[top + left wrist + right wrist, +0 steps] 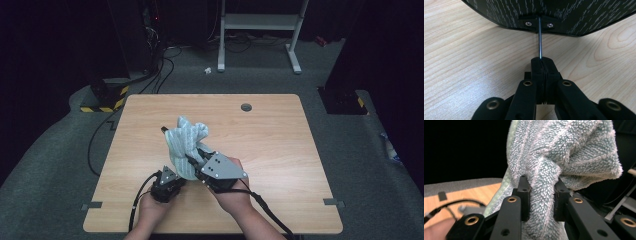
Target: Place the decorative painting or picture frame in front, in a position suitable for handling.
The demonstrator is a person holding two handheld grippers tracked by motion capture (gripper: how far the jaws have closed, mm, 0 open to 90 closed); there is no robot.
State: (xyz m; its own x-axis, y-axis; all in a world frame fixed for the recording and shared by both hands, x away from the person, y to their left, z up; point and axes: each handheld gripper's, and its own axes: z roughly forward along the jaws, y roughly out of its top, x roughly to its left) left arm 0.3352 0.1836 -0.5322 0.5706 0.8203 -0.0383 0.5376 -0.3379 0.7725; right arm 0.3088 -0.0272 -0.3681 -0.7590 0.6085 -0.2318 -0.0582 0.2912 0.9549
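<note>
Wooden desk (280, 150) in dark room. Towel (186, 142) lifted off desk, bunched. Right hand-held gripper (541, 195) clamps towel fold; left hand-held gripper (541, 65) pinches thin metal rod (540, 37), jaws closed. Judged mid-task: towel raised, unfolded.

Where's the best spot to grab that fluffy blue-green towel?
A bunched fold of the towel, pinched from either side. It is soft and crumpled, with no flat edge on offer. Its thick ridges stand out for jaws to close across, as the right tool does now.
</note>
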